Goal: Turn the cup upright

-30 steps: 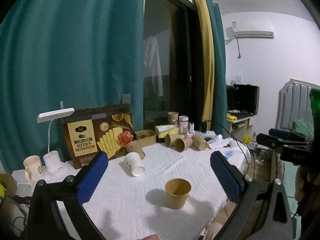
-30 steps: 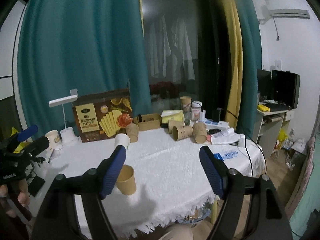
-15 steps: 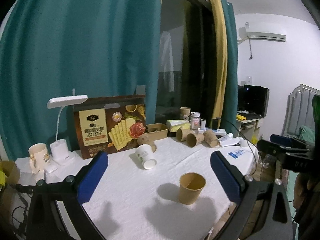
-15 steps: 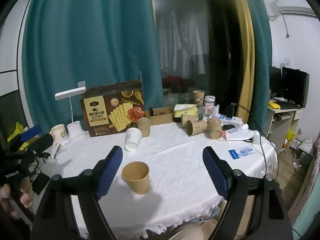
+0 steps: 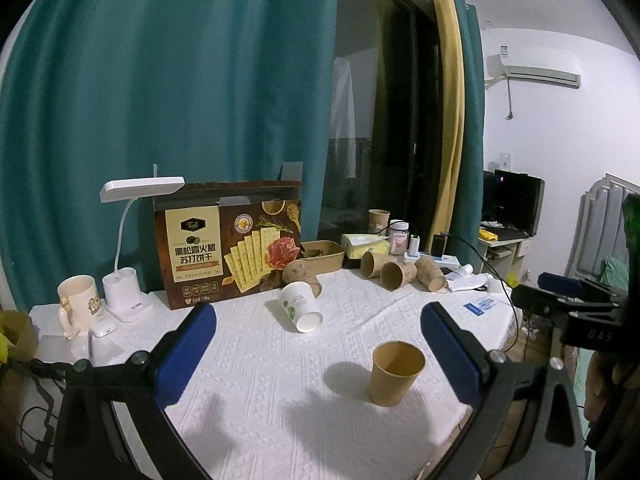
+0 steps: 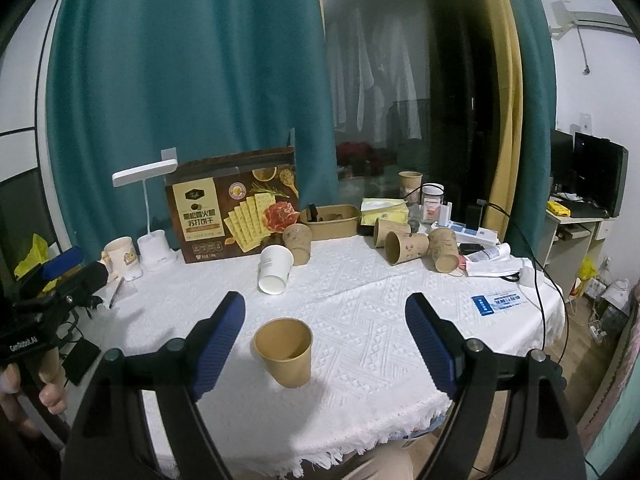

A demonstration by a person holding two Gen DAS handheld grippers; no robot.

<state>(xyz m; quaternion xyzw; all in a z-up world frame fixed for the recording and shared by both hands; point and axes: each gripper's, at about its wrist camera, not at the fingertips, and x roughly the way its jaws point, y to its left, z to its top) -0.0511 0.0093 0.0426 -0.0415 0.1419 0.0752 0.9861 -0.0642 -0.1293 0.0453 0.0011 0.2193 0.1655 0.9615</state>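
A brown paper cup (image 5: 394,376) (image 6: 285,352) stands upright, mouth up, on the white tablecloth (image 6: 360,304) near the front edge. My right gripper (image 6: 325,300) is open and its jaws have just been opening. The cup sits free ahead of the left finger, touched by neither pad. My left gripper (image 5: 317,314) is open and holds nothing, with the cup low to its right. A white paper cup (image 5: 300,308) (image 6: 275,268) lies on its side further back. Each view shows the other gripper at its edge, the left gripper (image 6: 60,276) and the right gripper (image 5: 560,304).
Several brown cups (image 6: 408,246) lie tipped at the back right, and one brown cup (image 6: 298,240) is behind the white cup. A cracker box (image 5: 228,248), a desk lamp (image 5: 124,280), a mug (image 5: 76,304) and a brown tray (image 6: 332,220) line the back. Cables and papers crowd the right edge.
The right gripper has drawn back from the brown cup, which was half hidden by its left finger and now stands clear. Both views have shifted back and slightly down.
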